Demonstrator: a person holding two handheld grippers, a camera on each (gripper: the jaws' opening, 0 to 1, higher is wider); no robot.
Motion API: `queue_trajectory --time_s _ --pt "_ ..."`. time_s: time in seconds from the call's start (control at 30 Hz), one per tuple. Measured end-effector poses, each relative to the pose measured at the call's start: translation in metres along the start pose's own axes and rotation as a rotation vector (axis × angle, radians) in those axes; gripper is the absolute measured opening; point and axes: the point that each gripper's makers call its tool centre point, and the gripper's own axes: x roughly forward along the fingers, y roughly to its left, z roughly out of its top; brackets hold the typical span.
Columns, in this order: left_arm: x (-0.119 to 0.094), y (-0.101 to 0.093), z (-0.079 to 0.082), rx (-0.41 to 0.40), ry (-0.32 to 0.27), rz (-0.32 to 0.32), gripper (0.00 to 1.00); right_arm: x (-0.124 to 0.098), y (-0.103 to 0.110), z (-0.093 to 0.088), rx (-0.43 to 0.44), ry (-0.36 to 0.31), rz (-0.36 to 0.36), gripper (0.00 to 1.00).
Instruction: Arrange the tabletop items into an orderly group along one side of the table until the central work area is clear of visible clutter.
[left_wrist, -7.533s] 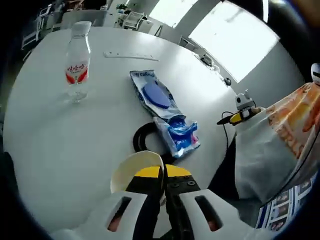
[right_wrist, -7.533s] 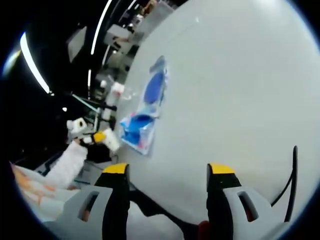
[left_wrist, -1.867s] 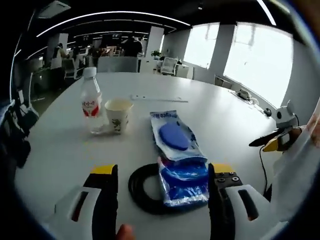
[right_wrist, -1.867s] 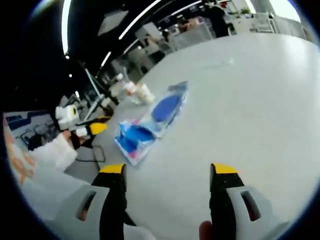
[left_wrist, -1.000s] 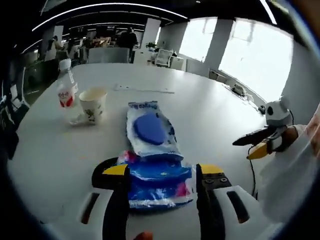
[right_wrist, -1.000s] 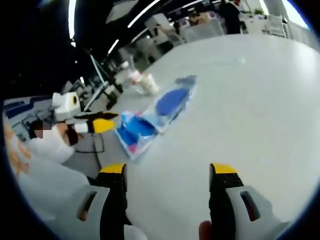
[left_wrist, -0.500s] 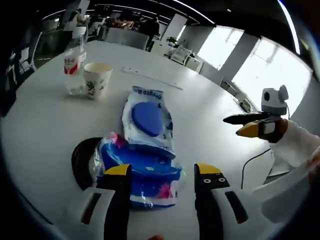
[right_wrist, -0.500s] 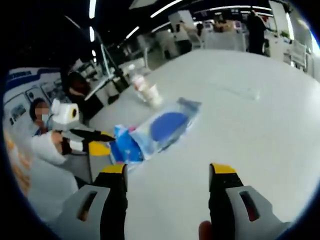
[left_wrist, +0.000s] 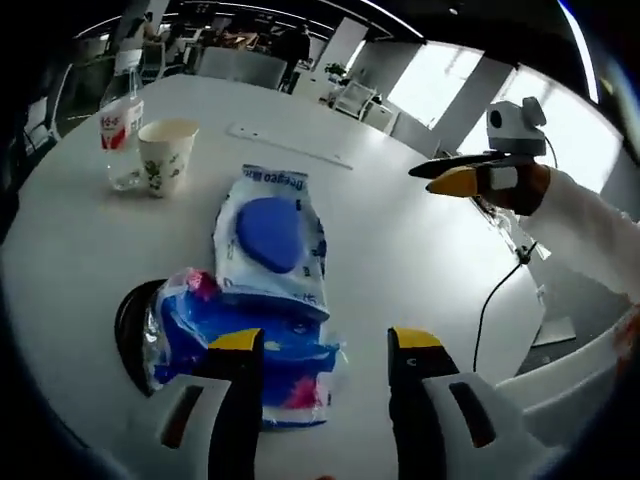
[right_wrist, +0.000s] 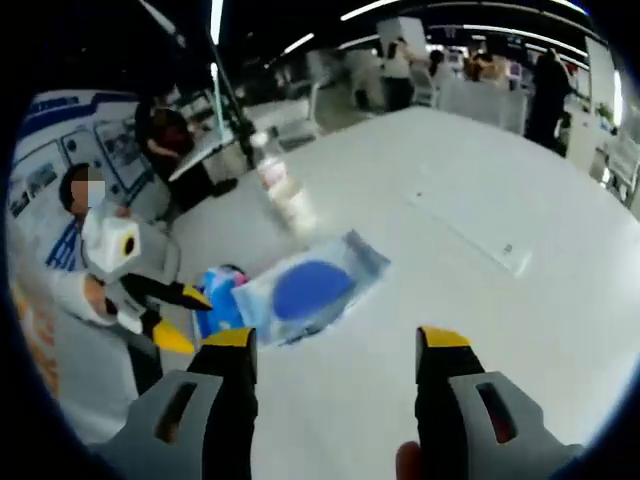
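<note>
Both my grippers are open and hold nothing, but my left gripper (left_wrist: 315, 345) has come down closer over the near end of the blue packet (left_wrist: 262, 275), which still lies mid-table, so I judge its grasp comes next.

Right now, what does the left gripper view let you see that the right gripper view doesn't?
Left gripper view alone: a black ring under the crumpled blue packet, and a black cable trailing off the table edge. Right gripper view alone: a clear ruler lying close by, plainly seen. Both share the white table, the wipes pack, the water bottle, the paper cup, and open jaws.
</note>
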Motion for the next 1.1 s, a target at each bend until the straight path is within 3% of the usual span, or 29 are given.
queue_trajectory --time_s 0.27,0.37,0.47,0.6,0.67,0.8,0.93,1.1 --pt "0.011 -0.002 -0.003 -0.013 0.038 0.005 0.45 0.027 -0.027 0.022 -0.116 0.07 -0.02 0.57" --pt "0.016 0.001 -0.004 -0.044 0.049 0.009 0.44 0.043 -0.031 0.032 -0.167 0.059 -0.011 0.54" --pt "0.018 0.005 -0.003 -0.05 0.05 0.019 0.43 0.062 -0.039 0.031 -0.17 0.09 -0.02 0.51" --pt "0.02 0.012 -0.002 -0.07 0.055 0.047 0.42 0.081 -0.032 0.038 -0.187 0.093 0.016 0.51" --pt "0.022 0.015 -0.003 -0.123 0.055 0.048 0.41 0.091 -0.027 0.035 -0.233 0.128 0.051 0.52" --pt "0.029 0.014 -0.002 -0.139 0.066 0.038 0.4 0.112 -0.038 0.014 -0.317 0.246 0.024 0.53" --pt "0.034 0.014 -0.002 -0.138 0.081 0.036 0.41 0.129 -0.046 0.013 -0.33 0.255 0.02 0.51" --pt "0.042 0.014 -0.005 -0.159 0.099 0.031 0.4 0.137 -0.049 0.012 -0.284 0.256 0.043 0.48"
